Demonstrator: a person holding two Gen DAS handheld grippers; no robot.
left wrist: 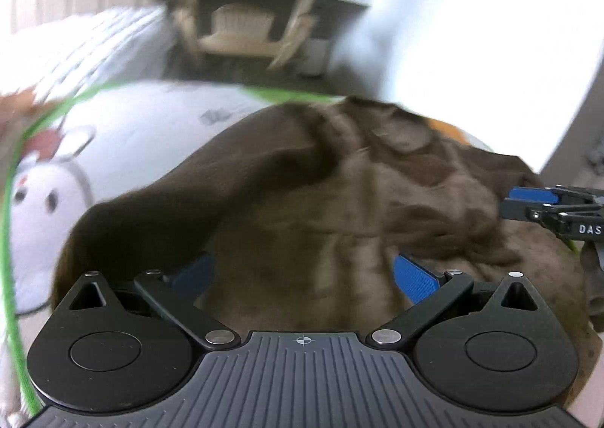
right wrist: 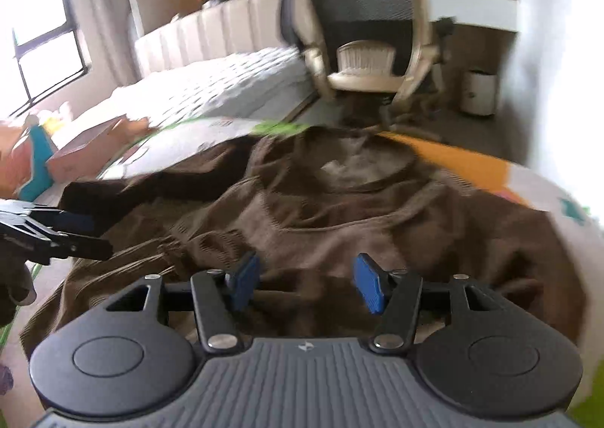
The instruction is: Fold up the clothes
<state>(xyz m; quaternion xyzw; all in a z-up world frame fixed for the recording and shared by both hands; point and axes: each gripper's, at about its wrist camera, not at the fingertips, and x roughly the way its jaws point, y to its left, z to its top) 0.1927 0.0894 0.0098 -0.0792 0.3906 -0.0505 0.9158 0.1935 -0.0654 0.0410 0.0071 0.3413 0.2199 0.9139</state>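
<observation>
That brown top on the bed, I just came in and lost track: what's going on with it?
A person is folding a brown sweater with two handheld grippers. It lies rumpled on a cartoon-print sheet, one sleeve thrown across its body. The left gripper and the right gripper both hover over it with jaws apart, gripping nothing.

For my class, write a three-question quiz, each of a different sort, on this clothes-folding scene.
1. True or false: the right hand-held gripper is clamped on the brown garment.
2. What stands beyond the garment? A) office chair B) ladder C) bicycle
3. Fill in: the border of the printed mat under the garment is ____.

Key: 1 false, its jaws are apart with nothing pinched; 2 A; 3 green.
</observation>
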